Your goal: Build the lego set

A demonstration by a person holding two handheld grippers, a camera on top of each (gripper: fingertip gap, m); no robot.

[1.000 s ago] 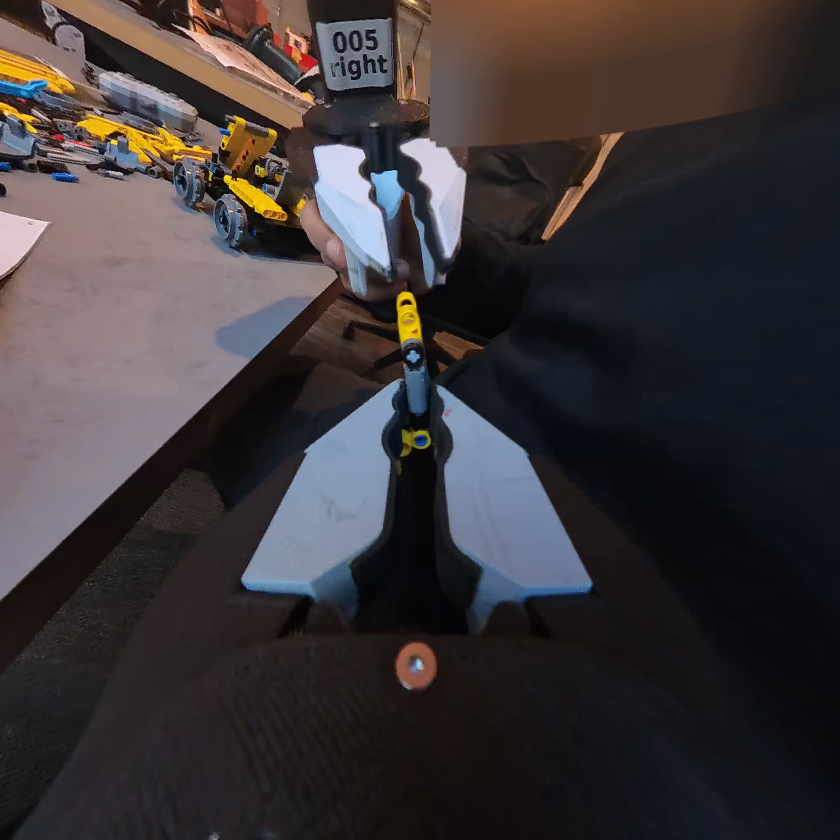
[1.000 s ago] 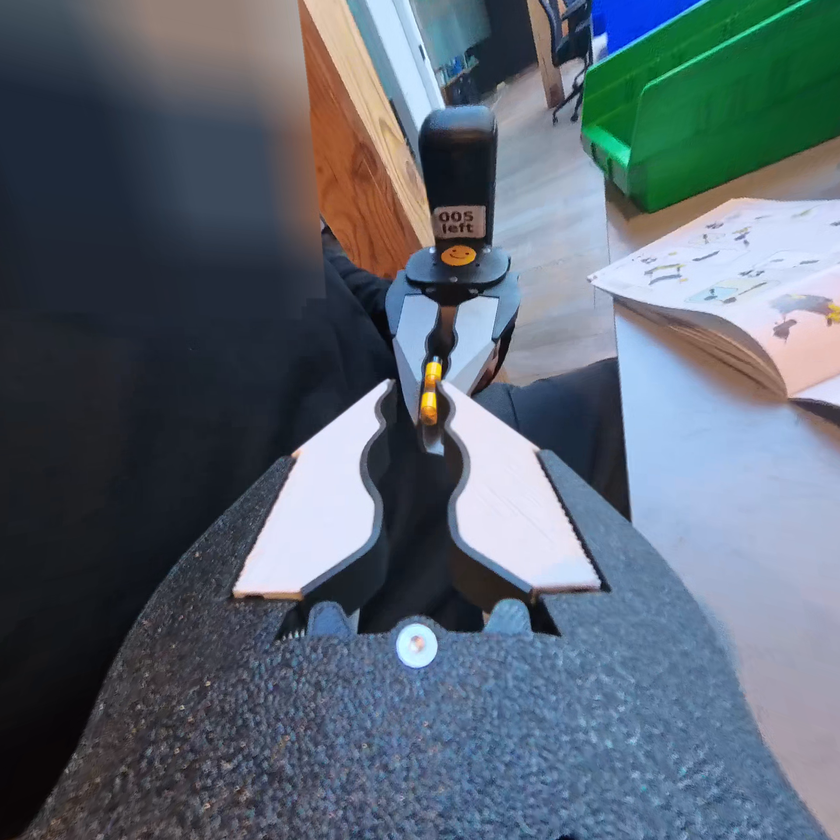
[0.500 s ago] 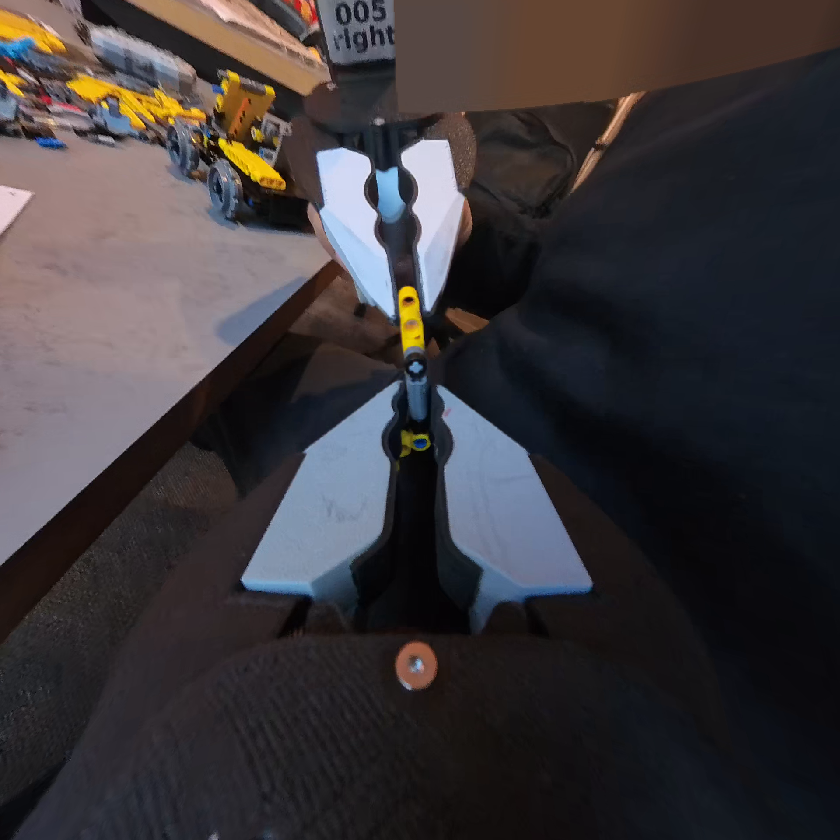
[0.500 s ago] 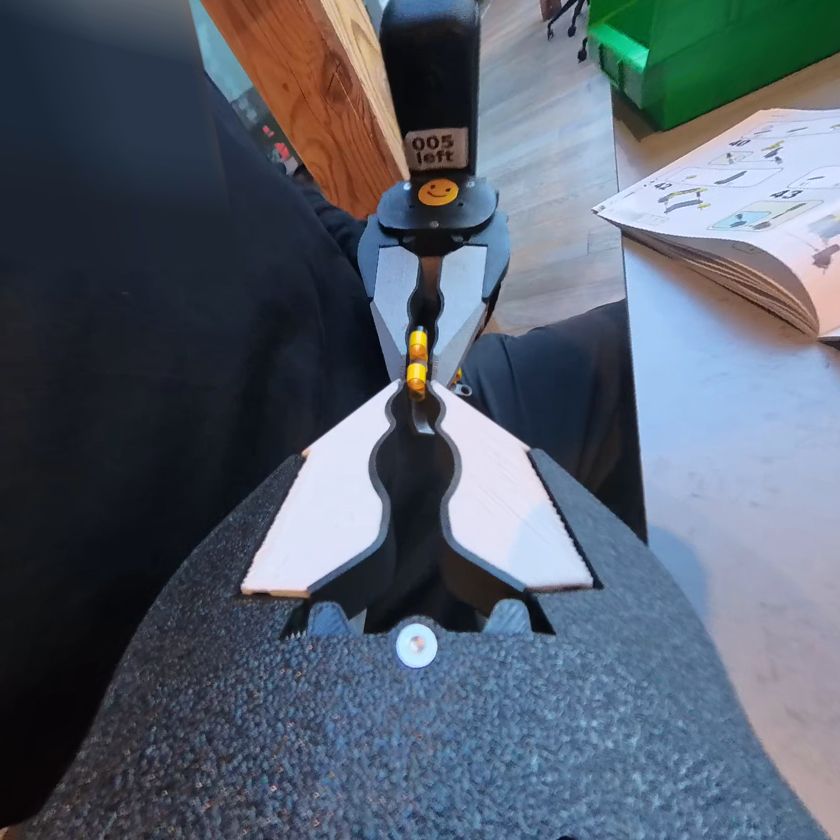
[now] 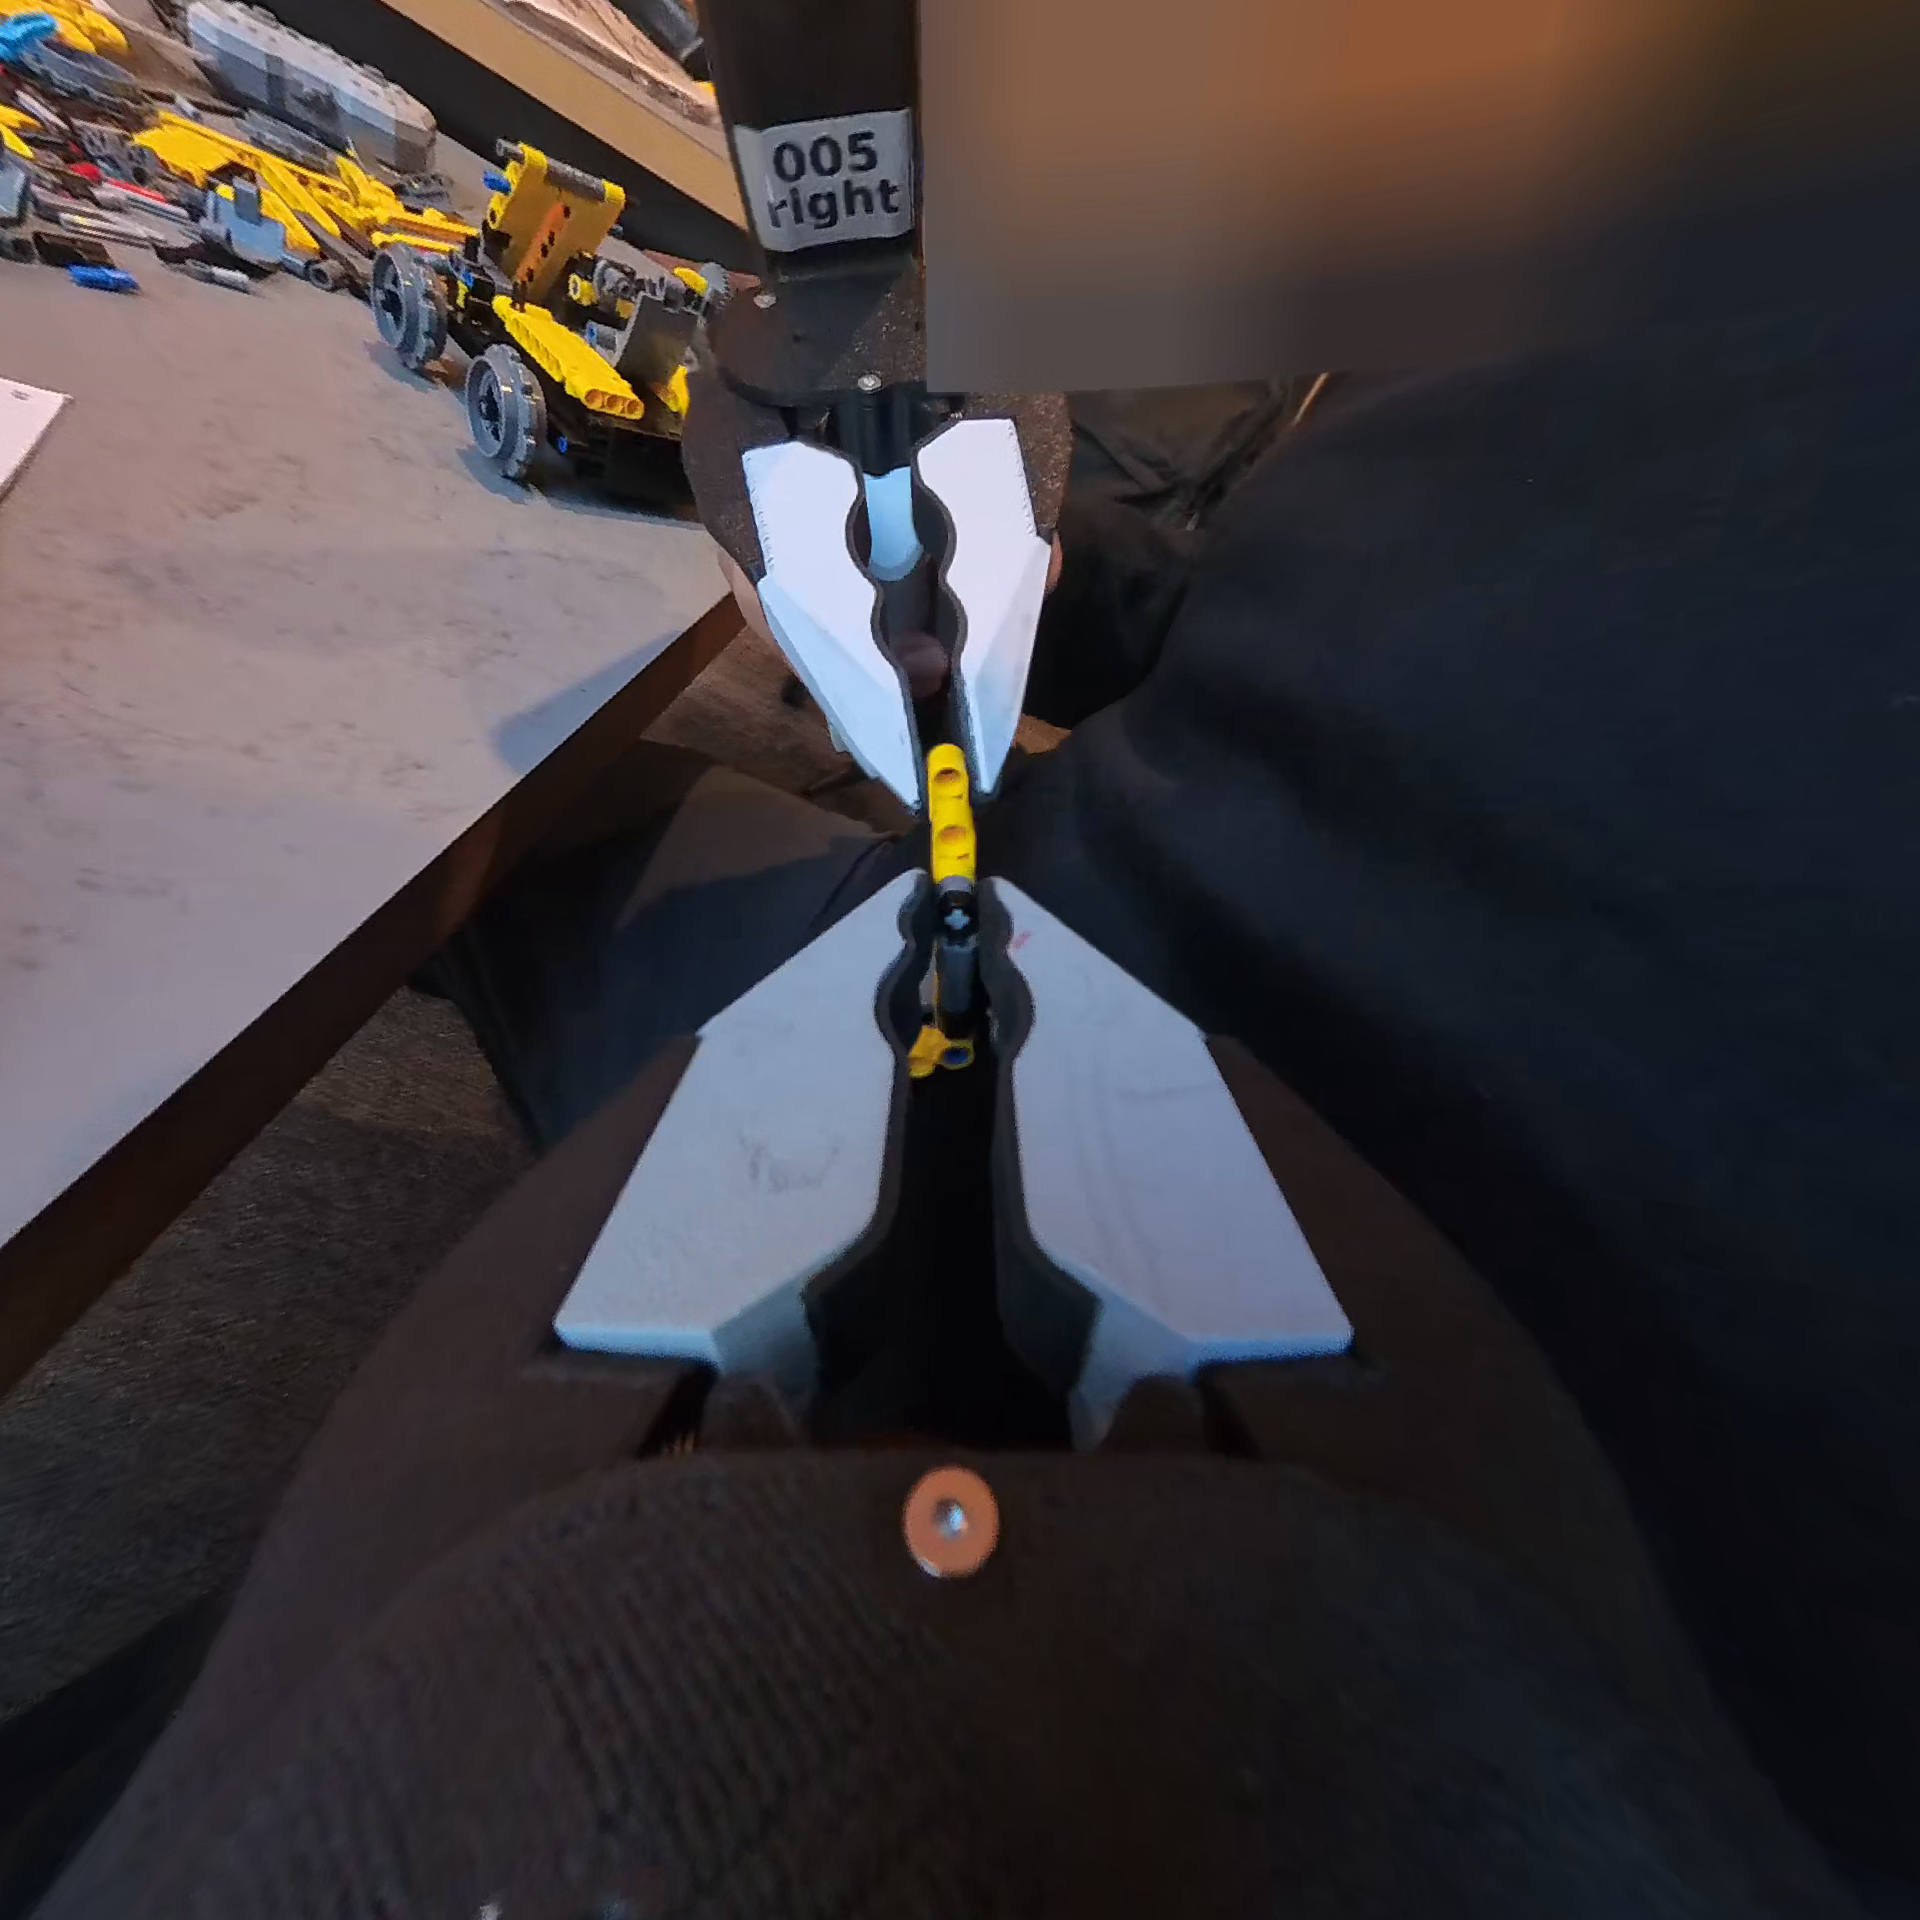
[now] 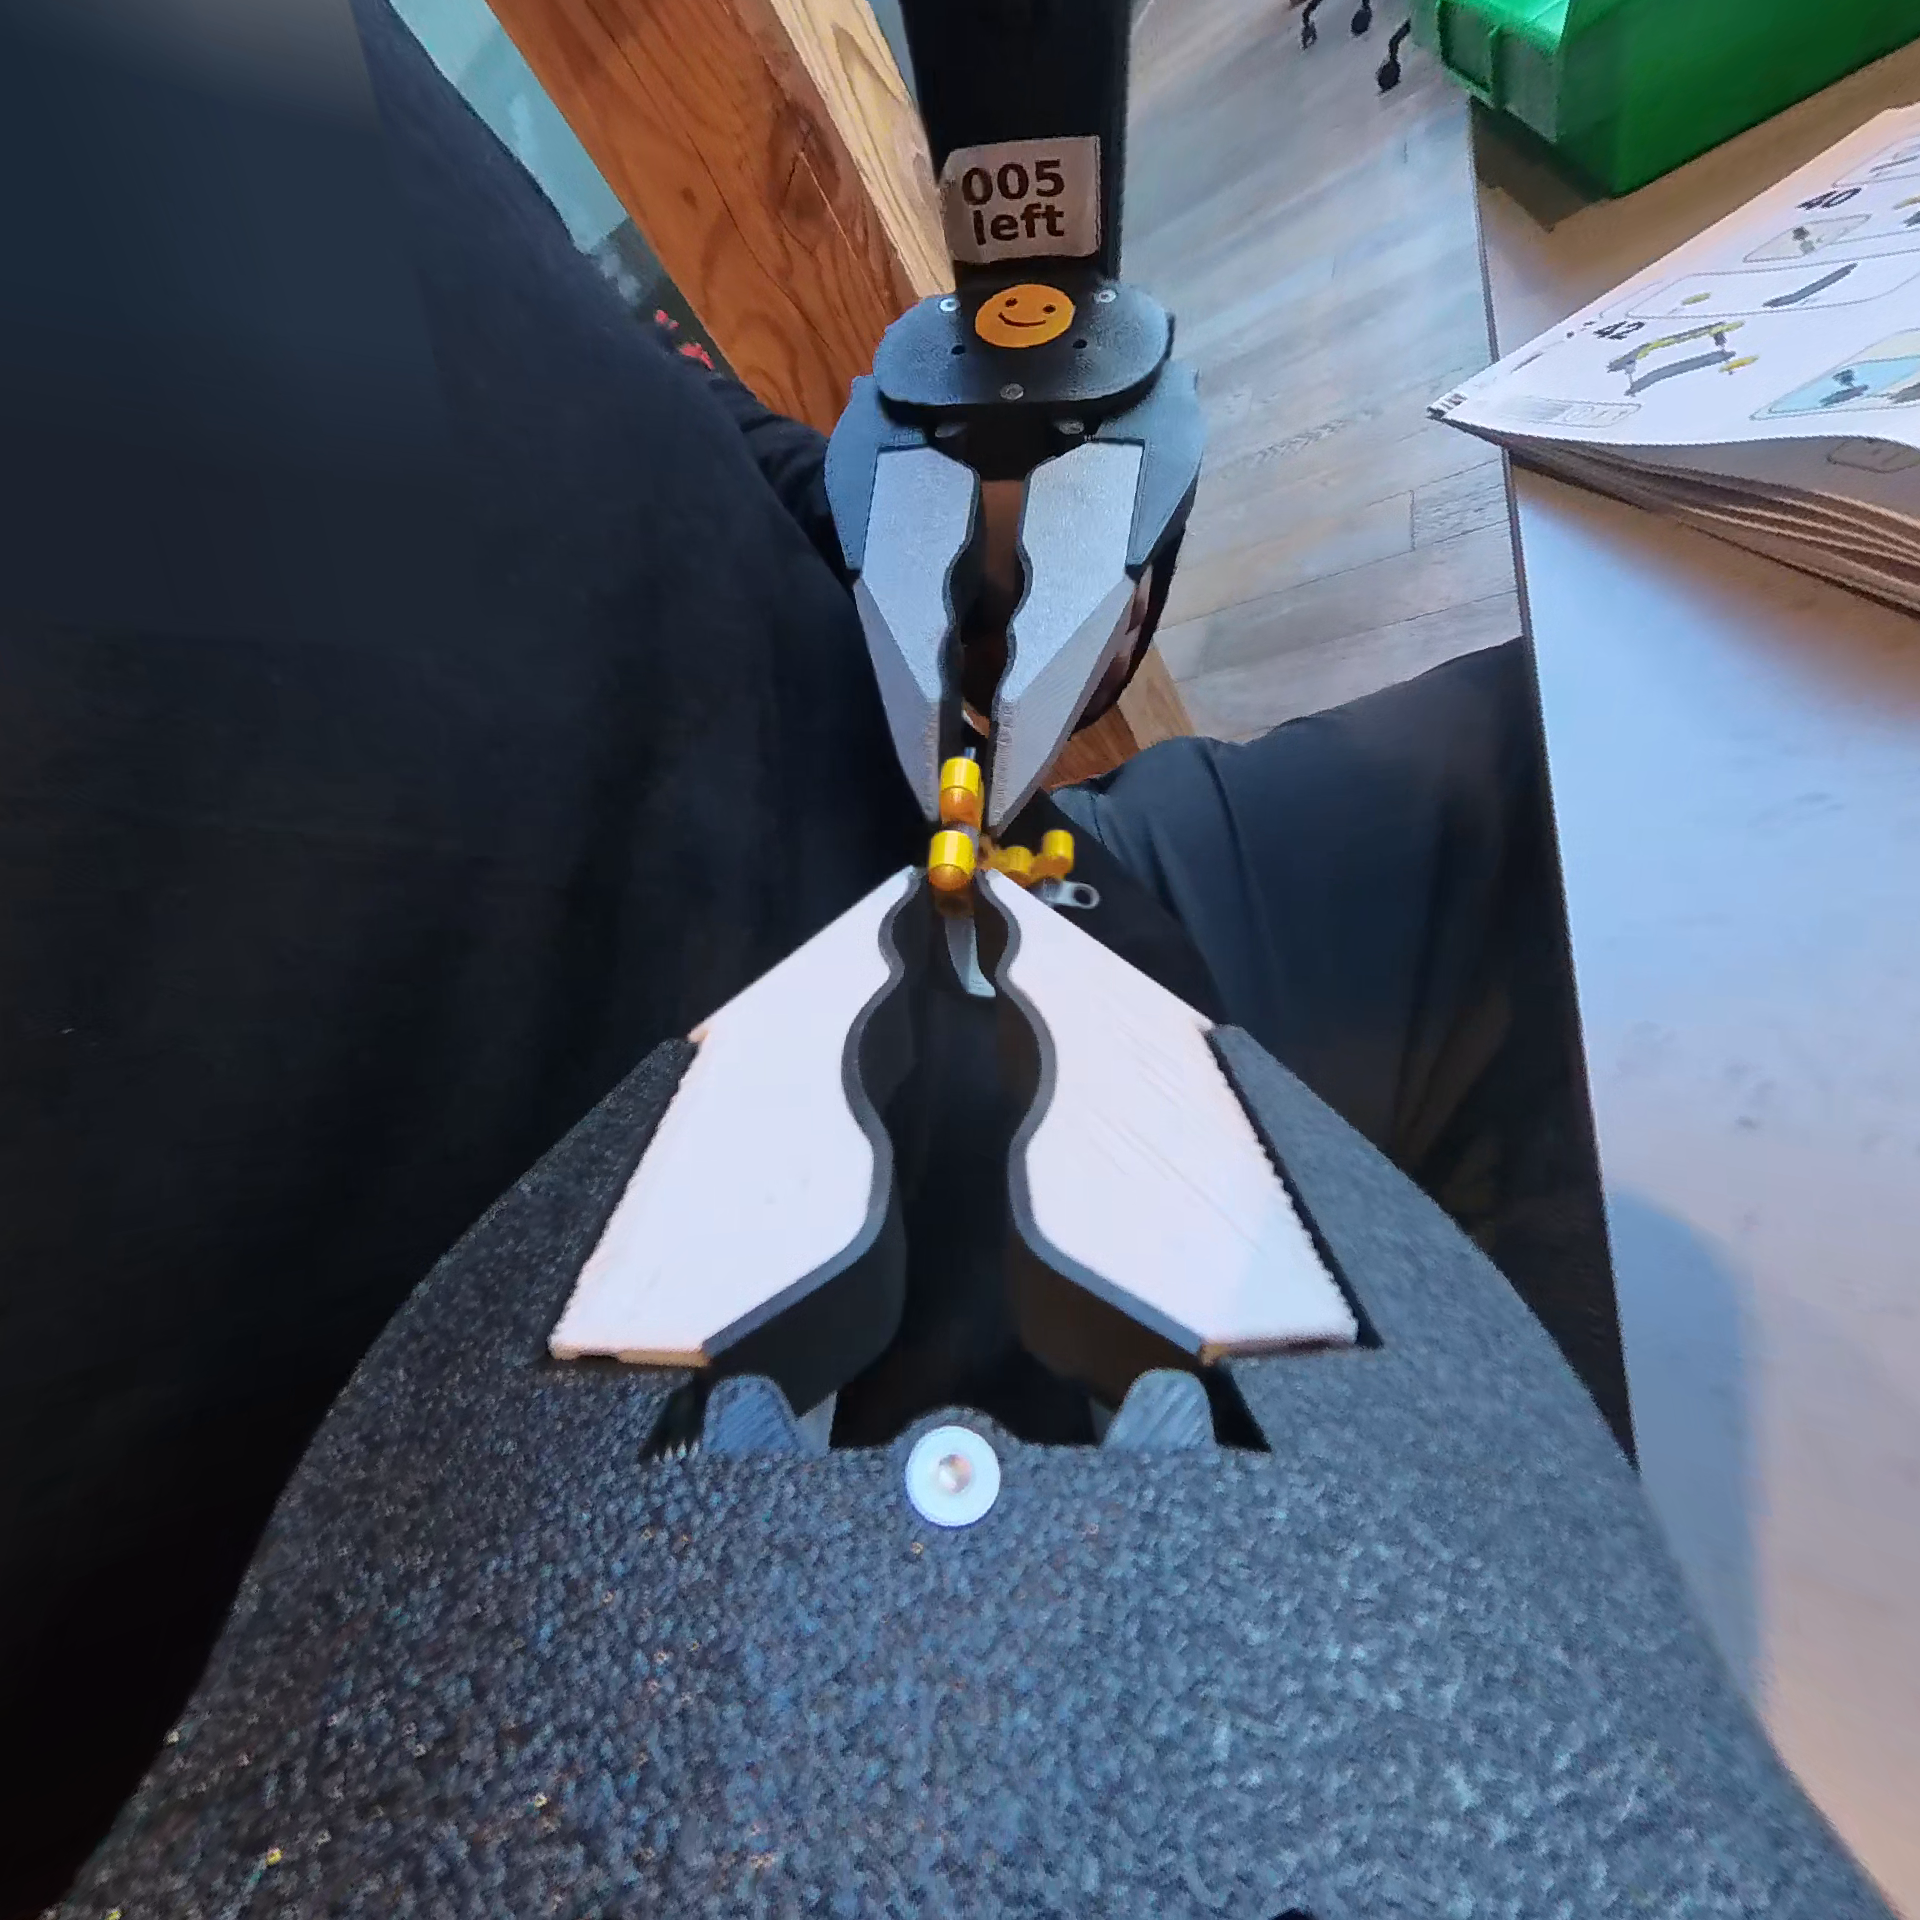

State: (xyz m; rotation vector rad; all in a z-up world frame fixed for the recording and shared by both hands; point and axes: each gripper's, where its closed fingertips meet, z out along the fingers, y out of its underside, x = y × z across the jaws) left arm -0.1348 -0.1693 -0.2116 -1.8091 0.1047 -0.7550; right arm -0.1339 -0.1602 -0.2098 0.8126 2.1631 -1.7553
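Left wrist view, left to right. Far left of the left gripper (image 5: pixel 951 899): grey table (image 5: pixel 260 644) with loose yellow and grey building pieces (image 5: pixel 197 177) at its far end, then a part-built yellow wheeled model (image 5: pixel 540 312) near the table edge. Dead ahead: left gripper clamped on a small yellow-and-grey part assembly (image 5: pixel 954 935), its grey section between the fingertips, the yellow beam end sticking forward. The right gripper (image 5: pixel 943 774) faces it tip to tip, jaws closed on that yellow end. Right of both: a person's dark clothing (image 5: pixel 1507 883).

Right wrist view, left to right. Dark clothing fills the left side; behind it a wooden panel (image 6: pixel 748 177). Centre: the assembly sits at the fingertips of the right gripper, pinched there, with the left gripper just beyond, closed on the far end. Right of the grippers: table edge, an open instruction booklet (image 6: pixel 1745 416), a green bin (image 6: pixel 1662 73) farther back.
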